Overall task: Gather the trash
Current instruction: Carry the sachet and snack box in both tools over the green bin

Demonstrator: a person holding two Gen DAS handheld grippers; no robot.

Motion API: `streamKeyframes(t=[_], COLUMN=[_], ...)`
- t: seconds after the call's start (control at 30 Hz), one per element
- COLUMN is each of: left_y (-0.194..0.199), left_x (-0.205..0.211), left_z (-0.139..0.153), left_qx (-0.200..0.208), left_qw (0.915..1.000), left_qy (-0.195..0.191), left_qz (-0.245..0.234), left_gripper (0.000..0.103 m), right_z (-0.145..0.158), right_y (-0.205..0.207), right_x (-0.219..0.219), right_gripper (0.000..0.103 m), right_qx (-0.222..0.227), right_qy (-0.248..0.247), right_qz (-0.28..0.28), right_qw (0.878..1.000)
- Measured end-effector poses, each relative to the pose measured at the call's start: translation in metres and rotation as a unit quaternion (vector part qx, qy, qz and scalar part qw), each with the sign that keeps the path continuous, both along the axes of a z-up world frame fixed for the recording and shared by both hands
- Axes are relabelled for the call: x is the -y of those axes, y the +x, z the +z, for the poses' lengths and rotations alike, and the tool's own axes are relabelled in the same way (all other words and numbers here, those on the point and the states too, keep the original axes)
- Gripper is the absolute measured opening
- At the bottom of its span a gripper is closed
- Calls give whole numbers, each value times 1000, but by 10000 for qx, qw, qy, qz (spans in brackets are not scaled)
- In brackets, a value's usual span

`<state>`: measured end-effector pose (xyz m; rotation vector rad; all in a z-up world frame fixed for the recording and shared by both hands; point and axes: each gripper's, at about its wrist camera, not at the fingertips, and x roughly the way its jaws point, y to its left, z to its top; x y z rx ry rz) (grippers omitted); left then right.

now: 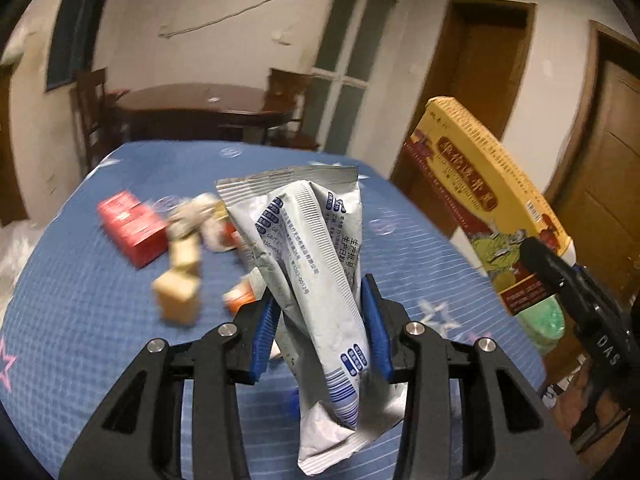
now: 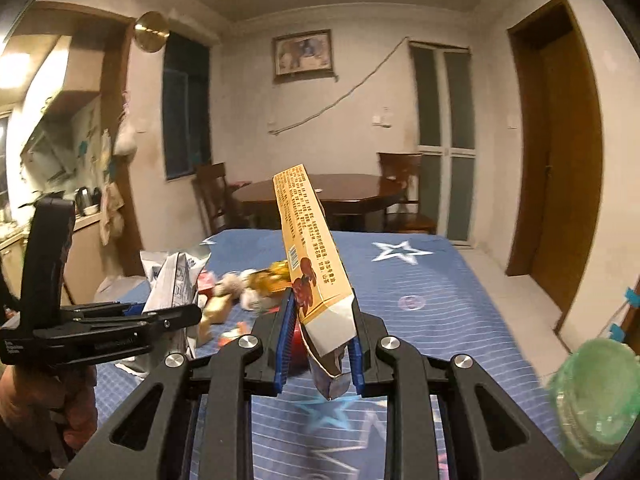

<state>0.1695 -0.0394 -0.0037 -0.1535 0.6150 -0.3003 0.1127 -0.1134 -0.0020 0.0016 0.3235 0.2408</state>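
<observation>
My left gripper (image 1: 322, 320) is shut on a crumpled silver wrapper (image 1: 316, 248) with blue print, held upright above the blue tablecloth (image 1: 100, 320). My right gripper (image 2: 320, 340) is shut on the lower end of a flattened yellow box (image 2: 310, 248), which slants up and away over the table. In the left wrist view the yellow box (image 1: 488, 200) and the right gripper's black body (image 1: 576, 292) show at the right. In the right wrist view the left gripper (image 2: 132, 312) shows at the left with the silver wrapper (image 2: 172, 280) in it.
More litter lies on the cloth: a red box (image 1: 134, 228), tan cubes (image 1: 180, 284), crumpled paper (image 1: 192, 216), an orange scrap (image 1: 240, 300). A bin with a green bag (image 2: 592, 400) stands off the table's right side. A dark round table (image 2: 320, 190) and chairs stand behind.
</observation>
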Motion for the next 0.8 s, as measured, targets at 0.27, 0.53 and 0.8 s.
streamKeyframes(t=[0.27,0.53,0.8], left_y=[17,28,30], left_x=[85,194,304], left_z=[19,35,28], left_qx=[153,256,101], left_qw=[9971,9854,9679], left_qy=[-22,51,178], left_qz=[-739,-1682,-2505], left_gripper=[39,39,39], right_z=[18,30,21], right_y=[-18,-42,-59], right_x=[92,212,341], right_gripper=[25,25,25], right_qx=[103,89,-289], right_qy=[-138,-84,-110], right_qz=[-959,-1962,-2831], right_qw=[9952,9805,9586])
